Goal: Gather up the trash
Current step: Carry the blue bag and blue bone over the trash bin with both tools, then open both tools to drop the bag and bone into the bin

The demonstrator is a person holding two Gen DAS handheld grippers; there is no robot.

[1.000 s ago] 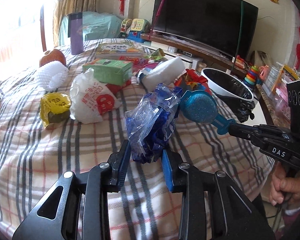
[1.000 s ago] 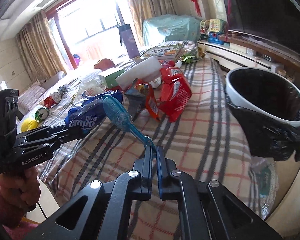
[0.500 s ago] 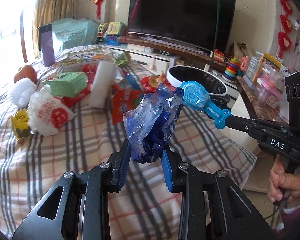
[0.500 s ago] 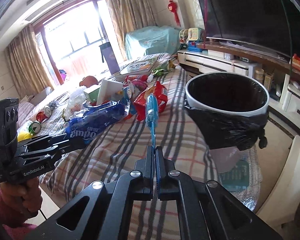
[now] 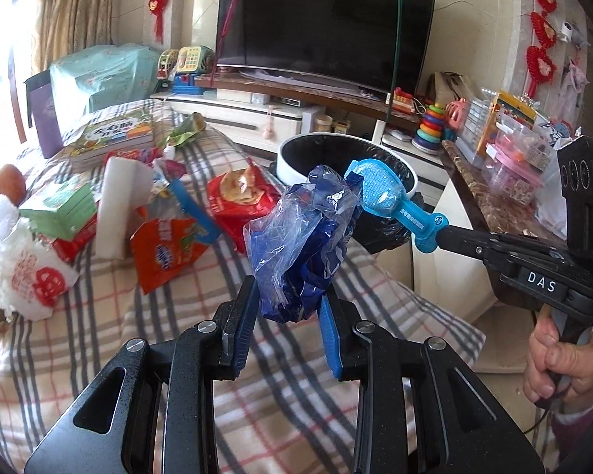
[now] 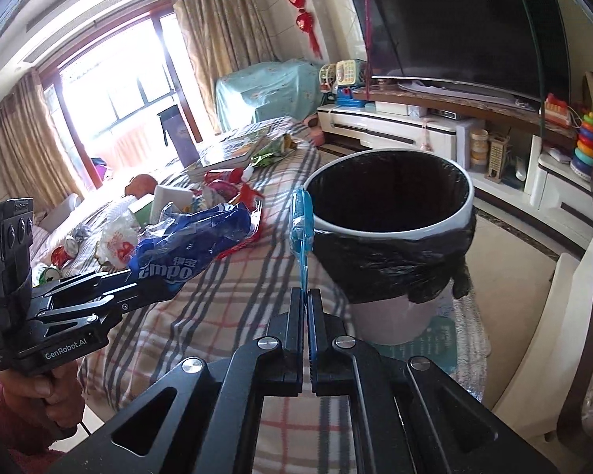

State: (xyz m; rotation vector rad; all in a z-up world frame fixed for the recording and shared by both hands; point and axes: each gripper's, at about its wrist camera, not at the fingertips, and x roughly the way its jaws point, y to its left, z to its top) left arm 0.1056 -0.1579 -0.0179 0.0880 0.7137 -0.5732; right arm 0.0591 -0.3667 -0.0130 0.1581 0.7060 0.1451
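Your left gripper [image 5: 286, 308] is closed on a crumpled blue plastic wrapper [image 5: 302, 249], the blue pads pinching its lower end so the rest bunches up above the fingertips; in the right wrist view the same wrapper [image 6: 193, 249] sticks out forward from that gripper [image 6: 154, 282], held level over the edge of the plaid-covered bed [image 6: 233, 292], with your left hand [image 6: 39, 391] wrapped round the grip below. Your right gripper [image 6: 307, 304] is squeezed almost fully shut on the thin handle of a blue plastic scoop-like toy [image 6: 301, 233], which stands edge-on and upright ahead of the fingers, its head just beside the near rim of the trash bin [image 6: 395, 233]. From the left wrist view that toy [image 5: 391, 201] points its round head toward the wrapper, the two nearly touching, and your right hand [image 5: 561, 363] grips the handle at the lower right. The bin, white-rimmed with a black liner [image 6: 391, 268] folded over its edge, stands on the floor against the bedside; its inside reads dark and you cannot tell what it holds. Further back on the bed lie a red snack bag [image 5: 241, 197], an orange packet [image 5: 166, 249], a white foam block [image 5: 118, 205], a green box [image 5: 57, 209], a white plastic bag with red print [image 5: 27, 276] and a book [image 5: 110, 134]. A television [image 5: 324, 27] hangs on the wall beyond.
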